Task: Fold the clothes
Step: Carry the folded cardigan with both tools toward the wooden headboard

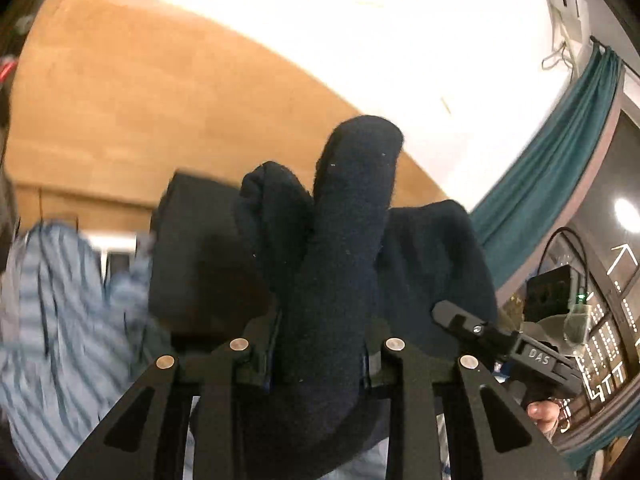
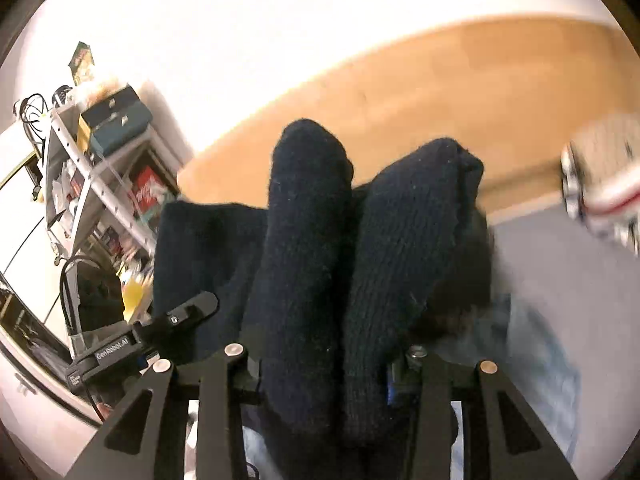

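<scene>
A dark navy knitted garment [image 1: 344, 240] is held up in the air, and its thick folds stand bunched above both pairs of jaws. In the left wrist view, my left gripper [image 1: 320, 360] is shut on one fold, which hides its fingertips. In the right wrist view, my right gripper [image 2: 324, 360] is shut on two rolled folds of the same navy garment [image 2: 312, 240]. Each gripper also shows from the other's camera, beside the cloth: the right gripper [image 1: 460, 316] and the left gripper [image 2: 188, 312]. A person's thumb [image 1: 540, 412] shows on the right handle.
A blue-and-white striped shirt [image 1: 60, 320] lies blurred at the lower left. Pale blue denim [image 2: 536, 360] lies on a grey surface [image 2: 560, 272]. A wooden panel [image 1: 160, 100] stands behind, with a teal curtain [image 1: 560, 160] to its right. A cluttered shelf rack [image 2: 100, 184] stands to the left.
</scene>
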